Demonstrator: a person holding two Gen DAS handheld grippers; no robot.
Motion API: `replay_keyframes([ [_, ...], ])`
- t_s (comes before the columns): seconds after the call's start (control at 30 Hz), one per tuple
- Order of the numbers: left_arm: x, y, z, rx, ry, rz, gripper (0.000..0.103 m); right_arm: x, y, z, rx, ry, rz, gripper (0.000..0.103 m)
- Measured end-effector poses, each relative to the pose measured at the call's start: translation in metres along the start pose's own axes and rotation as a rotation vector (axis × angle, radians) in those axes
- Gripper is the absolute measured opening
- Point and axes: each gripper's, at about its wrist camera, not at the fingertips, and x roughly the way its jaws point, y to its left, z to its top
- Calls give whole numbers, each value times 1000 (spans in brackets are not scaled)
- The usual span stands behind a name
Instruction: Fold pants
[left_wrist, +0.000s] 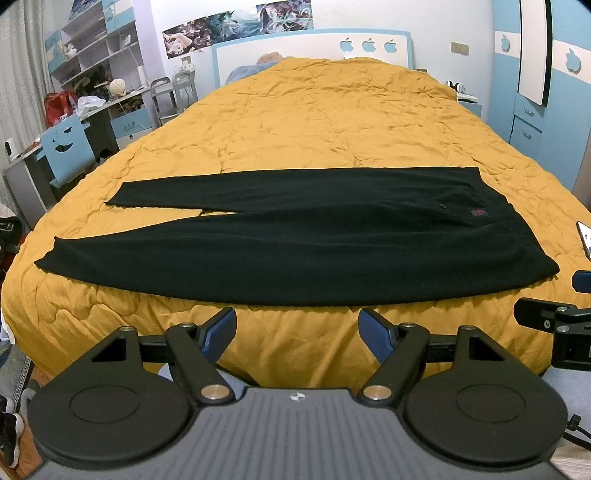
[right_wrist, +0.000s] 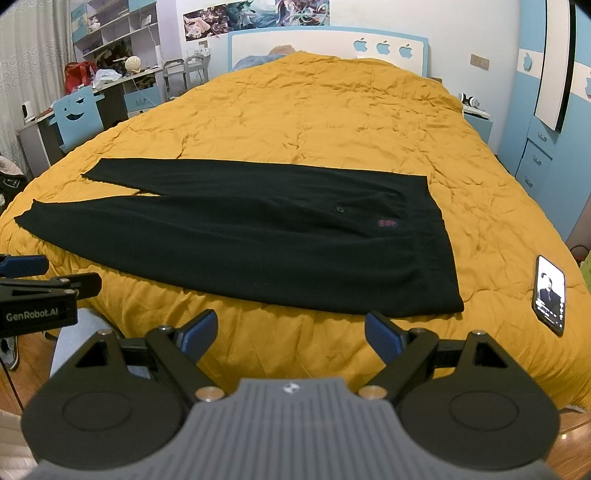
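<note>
Black pants (left_wrist: 295, 251) lie flat across the yellow quilt (left_wrist: 314, 118), waistband to the right, both legs spread to the left. They also show in the right wrist view (right_wrist: 258, 240), with a small red label (right_wrist: 386, 223) near the waistband. My left gripper (left_wrist: 297, 325) is open and empty, just short of the near edge of the pants. My right gripper (right_wrist: 291, 328) is open and empty, near the waistband's near corner. Each gripper shows at the edge of the other's view: the right one (left_wrist: 554, 317), the left one (right_wrist: 40, 280).
A phone (right_wrist: 550, 295) with a lit screen lies on the quilt right of the waistband. A desk, blue chair (left_wrist: 66, 147) and shelves stand left of the bed. A blue wardrobe (right_wrist: 546, 129) and nightstand stand on the right. The headboard (left_wrist: 314, 51) is at the far end.
</note>
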Motion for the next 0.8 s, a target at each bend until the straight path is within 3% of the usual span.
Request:
replay_keyframes([
  [0.8,-2,-2,1,0,-5,-1,88,-4,1,0,-12,-15,-4,83],
])
